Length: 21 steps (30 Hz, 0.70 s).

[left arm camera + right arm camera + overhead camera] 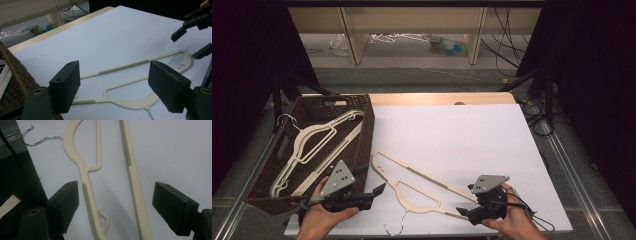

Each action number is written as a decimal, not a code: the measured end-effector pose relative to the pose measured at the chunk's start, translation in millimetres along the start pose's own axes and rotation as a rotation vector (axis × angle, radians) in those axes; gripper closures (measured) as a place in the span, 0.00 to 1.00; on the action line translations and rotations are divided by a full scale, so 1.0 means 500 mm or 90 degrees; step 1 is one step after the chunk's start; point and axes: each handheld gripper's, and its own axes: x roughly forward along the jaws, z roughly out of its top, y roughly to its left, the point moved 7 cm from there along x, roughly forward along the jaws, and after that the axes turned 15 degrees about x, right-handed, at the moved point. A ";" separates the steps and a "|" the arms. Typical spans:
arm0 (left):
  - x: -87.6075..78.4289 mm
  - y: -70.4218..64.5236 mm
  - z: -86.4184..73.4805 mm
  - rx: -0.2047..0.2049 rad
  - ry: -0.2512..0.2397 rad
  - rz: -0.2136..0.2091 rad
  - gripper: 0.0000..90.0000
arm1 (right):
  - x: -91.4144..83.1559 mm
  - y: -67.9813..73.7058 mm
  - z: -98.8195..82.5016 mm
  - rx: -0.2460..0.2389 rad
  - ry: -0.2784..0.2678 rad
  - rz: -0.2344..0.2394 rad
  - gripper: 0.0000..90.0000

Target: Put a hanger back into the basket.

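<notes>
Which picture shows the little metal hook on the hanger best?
The right gripper view: the metal hook curls bright and whole against the white table. In the high view it is a thin faint curve; the left gripper view shows just its stem.

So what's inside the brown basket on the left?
The basket holds cream hangers, at least two, stacked and overlapping, one metal hook near the far left corner. The near wall and the left claw hide their lower ends.

left gripper (379, 190) jaws wide, right gripper (465, 212) jaws apparently wide, both held low
</notes>
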 end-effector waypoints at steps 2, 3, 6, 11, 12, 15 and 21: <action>0.005 -0.011 -0.007 -0.010 -0.003 -0.001 0.26 | 0.001 -0.001 -0.001 0.000 0.002 -0.002 0.25; 0.009 -0.017 -0.010 -0.018 -0.009 -0.002 0.23 | 0.005 -0.002 0.000 0.003 -0.008 -0.007 0.25; 0.016 -0.036 -0.027 -0.018 0.000 -0.017 0.20 | 0.006 -0.003 -0.004 0.003 0.008 0.000 0.25; 0.025 -0.056 -0.041 -0.005 0.005 -0.027 0.18 | 0.009 -0.003 -0.002 -0.010 0.000 0.002 0.27; 0.027 -0.058 -0.042 0.000 0.001 -0.030 0.18 | 0.011 0.001 -0.004 -0.001 -0.001 0.002 0.28; 0.030 -0.058 -0.045 0.016 0.001 -0.019 0.18 | 0.016 0.010 -0.009 -0.005 0.012 0.013 0.31; 0.033 -0.056 -0.062 -0.001 0.008 -0.017 0.18 | 0.041 0.035 -0.010 -0.047 0.043 0.046 0.42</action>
